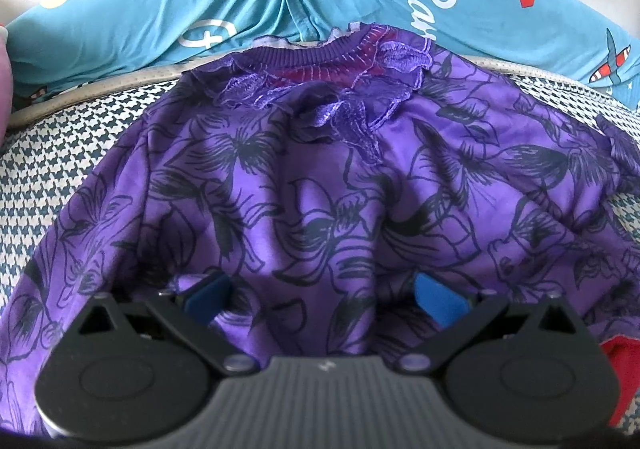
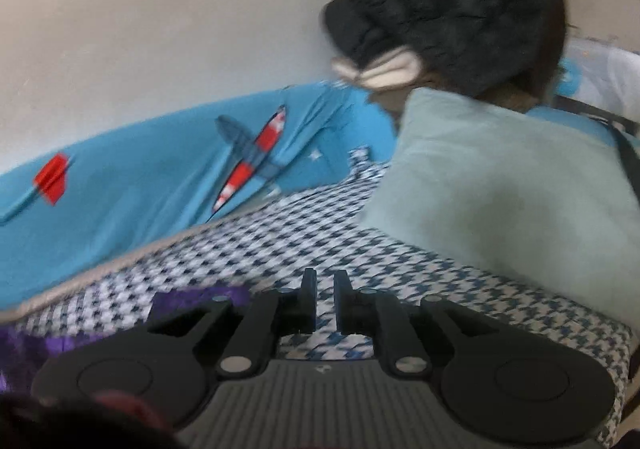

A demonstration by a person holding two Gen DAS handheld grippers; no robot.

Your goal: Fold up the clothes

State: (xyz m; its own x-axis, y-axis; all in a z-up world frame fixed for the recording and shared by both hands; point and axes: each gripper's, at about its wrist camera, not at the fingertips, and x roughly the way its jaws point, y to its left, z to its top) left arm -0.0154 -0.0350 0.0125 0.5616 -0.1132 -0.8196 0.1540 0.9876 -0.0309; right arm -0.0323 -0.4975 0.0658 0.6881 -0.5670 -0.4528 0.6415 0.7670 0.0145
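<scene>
A purple top with black flower outlines (image 1: 320, 177) lies spread on the houndstooth bed cover (image 1: 60, 169), its ribbed collar (image 1: 332, 53) at the far end. My left gripper (image 1: 320, 285) hovers low over the near part of the top, open, its blue pads (image 1: 436, 297) wide apart with loose cloth between them. In the right wrist view only a corner of the purple top (image 2: 192, 301) shows at lower left. My right gripper (image 2: 322, 277) is off the top, above bare houndstooth cover (image 2: 360, 249). Its fingers stand almost together with nothing held.
A blue printed sheet (image 1: 200, 1) is bunched along the far side by the wall. A pale green pillow (image 2: 500, 189) and a black knitted garment (image 2: 448, 9) sit at the right. Something red (image 1: 620, 361) shows at the top's near right edge.
</scene>
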